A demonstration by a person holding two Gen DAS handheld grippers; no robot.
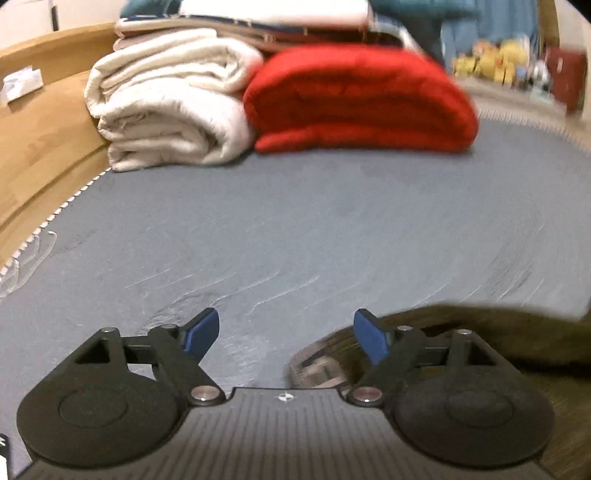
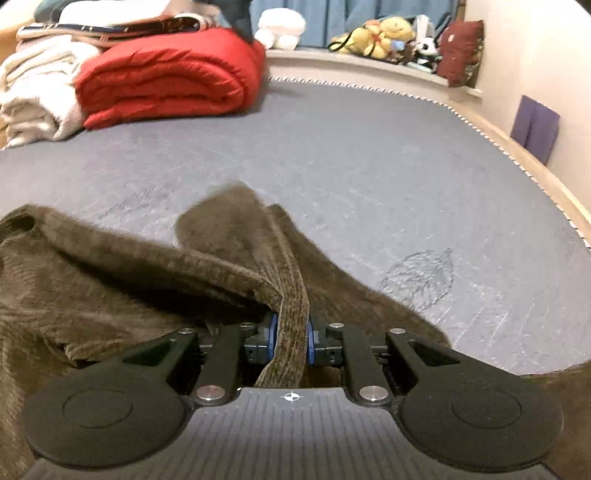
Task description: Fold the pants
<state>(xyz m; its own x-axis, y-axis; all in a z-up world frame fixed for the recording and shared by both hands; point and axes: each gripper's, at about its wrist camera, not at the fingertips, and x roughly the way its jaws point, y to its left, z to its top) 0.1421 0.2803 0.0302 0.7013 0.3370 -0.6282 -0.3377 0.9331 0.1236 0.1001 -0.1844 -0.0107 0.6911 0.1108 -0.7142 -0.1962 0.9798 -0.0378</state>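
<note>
The brown corduroy pants point(image 2: 110, 280) lie crumpled on the grey bed point(image 2: 351, 155), low and left in the right wrist view. My right gripper point(image 2: 291, 338) is shut on a ribbed band of the pants, which runs up between the blue pads. In the left wrist view my left gripper point(image 1: 288, 334) is open and empty over the bed point(image 1: 295, 221). A blurred part of the pants point(image 1: 461, 332) lies just to its right, under the right finger.
A folded red blanket point(image 1: 358, 99) and a cream blanket point(image 1: 166, 99) are stacked at the bed's far end, also in the right wrist view point(image 2: 166, 74). A wooden bed frame point(image 1: 40, 136) runs along the left. Plush toys point(image 2: 380, 33) sit on a ledge beyond.
</note>
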